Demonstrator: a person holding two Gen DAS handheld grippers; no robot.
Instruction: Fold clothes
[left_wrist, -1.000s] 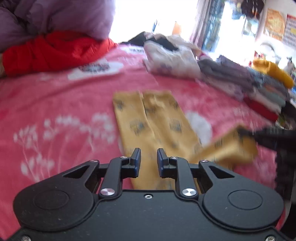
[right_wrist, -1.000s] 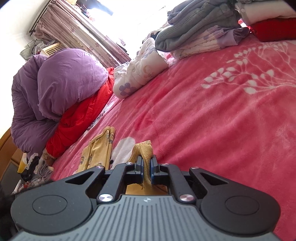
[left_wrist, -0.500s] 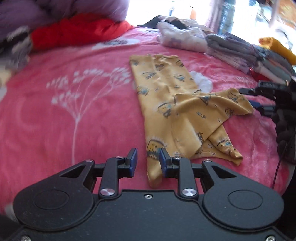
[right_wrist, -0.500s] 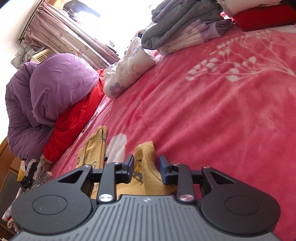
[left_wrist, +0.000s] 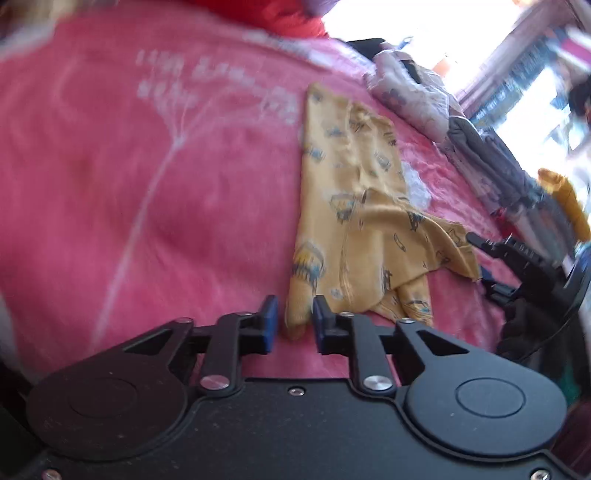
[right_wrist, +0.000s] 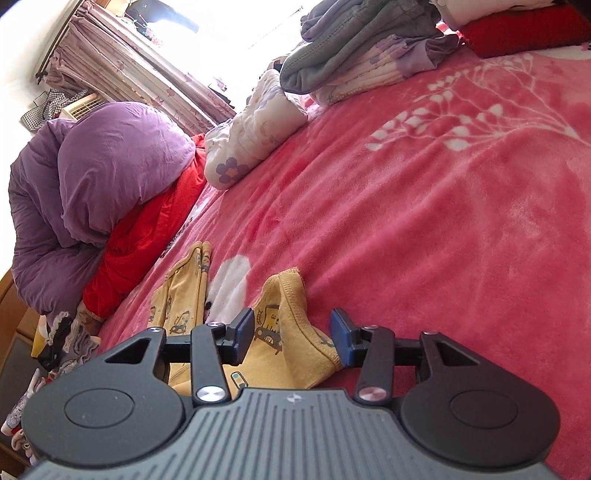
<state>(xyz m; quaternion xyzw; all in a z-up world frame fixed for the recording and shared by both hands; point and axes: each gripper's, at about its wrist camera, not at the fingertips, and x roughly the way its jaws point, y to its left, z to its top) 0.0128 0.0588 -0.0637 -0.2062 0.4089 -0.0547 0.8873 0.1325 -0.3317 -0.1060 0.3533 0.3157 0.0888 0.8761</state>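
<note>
Yellow printed children's trousers (left_wrist: 354, 221) lie on the pink blanket (left_wrist: 147, 184), one leg stretched away, the other folded across toward the right. My left gripper (left_wrist: 293, 326) is open, its jaws either side of the near cuff without clamping it. My right gripper (right_wrist: 291, 338) is open wide, with a raised yellow fold of the trousers (right_wrist: 288, 325) lying loose between its jaws. The right gripper also shows in the left wrist view (left_wrist: 491, 266), at the garment's right corner.
A purple duvet (right_wrist: 92, 177) on a red quilt (right_wrist: 147, 236) lies at the head of the bed. A white floral bundle (right_wrist: 255, 136) and stacks of folded clothes (right_wrist: 369, 51) sit along the far side. The bed edge is near at left.
My right gripper has opened and let go of the trouser fold, which has dropped onto the blanket. My left gripper has swung left and down to the near cuff.
</note>
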